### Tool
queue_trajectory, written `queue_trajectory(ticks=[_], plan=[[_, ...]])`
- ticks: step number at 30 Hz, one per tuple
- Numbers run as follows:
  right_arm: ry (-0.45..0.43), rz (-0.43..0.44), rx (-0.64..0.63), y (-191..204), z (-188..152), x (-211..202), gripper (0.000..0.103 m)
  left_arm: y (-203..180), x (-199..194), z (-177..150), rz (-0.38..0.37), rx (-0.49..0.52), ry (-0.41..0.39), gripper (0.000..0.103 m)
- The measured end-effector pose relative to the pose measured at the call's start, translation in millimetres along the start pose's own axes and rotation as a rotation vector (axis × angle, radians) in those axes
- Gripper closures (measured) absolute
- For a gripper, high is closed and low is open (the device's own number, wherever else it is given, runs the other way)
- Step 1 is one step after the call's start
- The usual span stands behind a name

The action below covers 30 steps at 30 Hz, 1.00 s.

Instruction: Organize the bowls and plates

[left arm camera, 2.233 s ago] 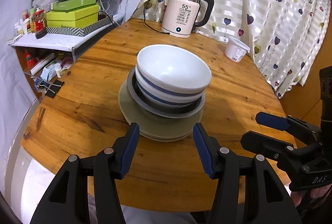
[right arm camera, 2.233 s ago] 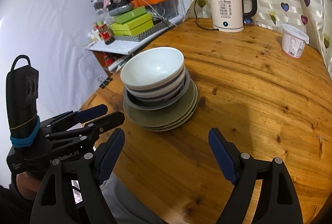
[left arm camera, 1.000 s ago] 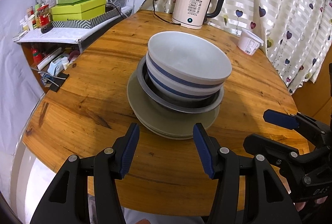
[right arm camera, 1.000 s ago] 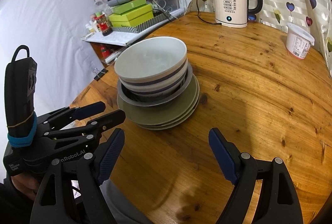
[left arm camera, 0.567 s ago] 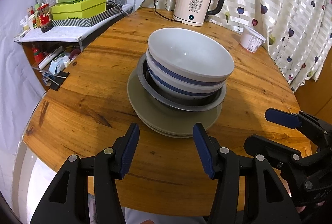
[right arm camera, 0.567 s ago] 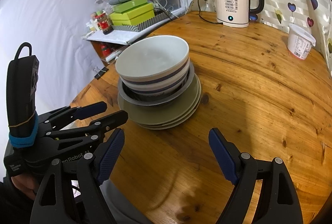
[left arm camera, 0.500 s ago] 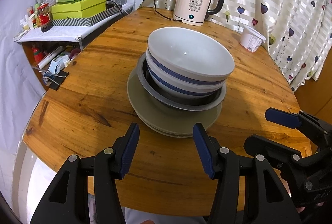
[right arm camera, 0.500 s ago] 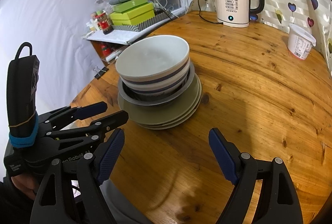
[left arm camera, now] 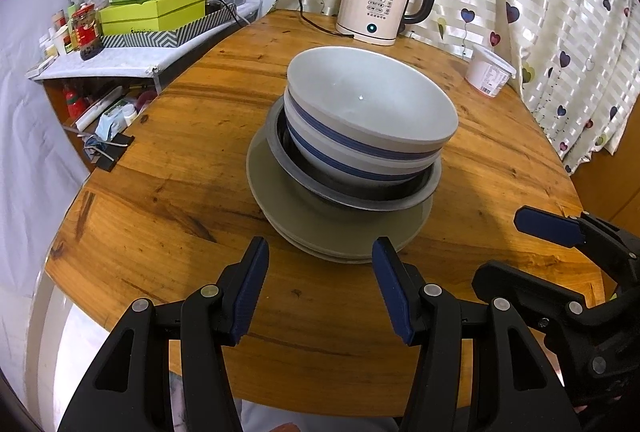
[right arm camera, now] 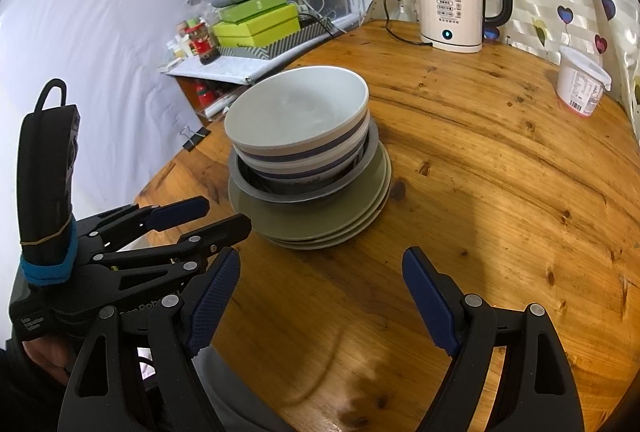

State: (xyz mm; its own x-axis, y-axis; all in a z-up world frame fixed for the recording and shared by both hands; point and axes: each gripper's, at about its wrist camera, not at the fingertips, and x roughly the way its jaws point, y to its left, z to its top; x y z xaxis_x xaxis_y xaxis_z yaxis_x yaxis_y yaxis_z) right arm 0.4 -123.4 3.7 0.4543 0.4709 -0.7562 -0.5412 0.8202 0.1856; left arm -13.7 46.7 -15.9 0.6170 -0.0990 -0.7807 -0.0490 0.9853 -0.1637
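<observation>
Both cameras moved nearer; kettle reads "55°C"

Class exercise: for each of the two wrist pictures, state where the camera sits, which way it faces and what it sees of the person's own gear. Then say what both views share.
Left wrist: sits behind the left gripper, facing across the wooden table at the stacked dishes; open jaws below, right gripper at right.
Right wrist: sits behind the right gripper, facing the stack from its right; open jaws, left gripper at left.
Shared: stack, kettle, white tub, green boxes.
</observation>
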Motion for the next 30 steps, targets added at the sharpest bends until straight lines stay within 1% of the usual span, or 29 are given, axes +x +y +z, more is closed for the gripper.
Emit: queue_trajectory(ticks=[9, 12, 30], plan=[[0.002, 0.001, 0.001, 0.9, -1.0, 1.4, 0.019, -1.9, -0.6, 0.1, 0.016, 0.009, 0.002, 0.048], [0.002, 0.003, 0.001, 0.9, -0.9, 1.2, 0.019, -2.4, -1.6, -0.3, 0.008, 0.007, 0.002, 0.048], [0.003, 0.001, 0.002, 1.3, -0.8, 1.3, 0.019, -2.9, -0.7, -0.4, 0.010, 0.003, 0.006, 0.048]])
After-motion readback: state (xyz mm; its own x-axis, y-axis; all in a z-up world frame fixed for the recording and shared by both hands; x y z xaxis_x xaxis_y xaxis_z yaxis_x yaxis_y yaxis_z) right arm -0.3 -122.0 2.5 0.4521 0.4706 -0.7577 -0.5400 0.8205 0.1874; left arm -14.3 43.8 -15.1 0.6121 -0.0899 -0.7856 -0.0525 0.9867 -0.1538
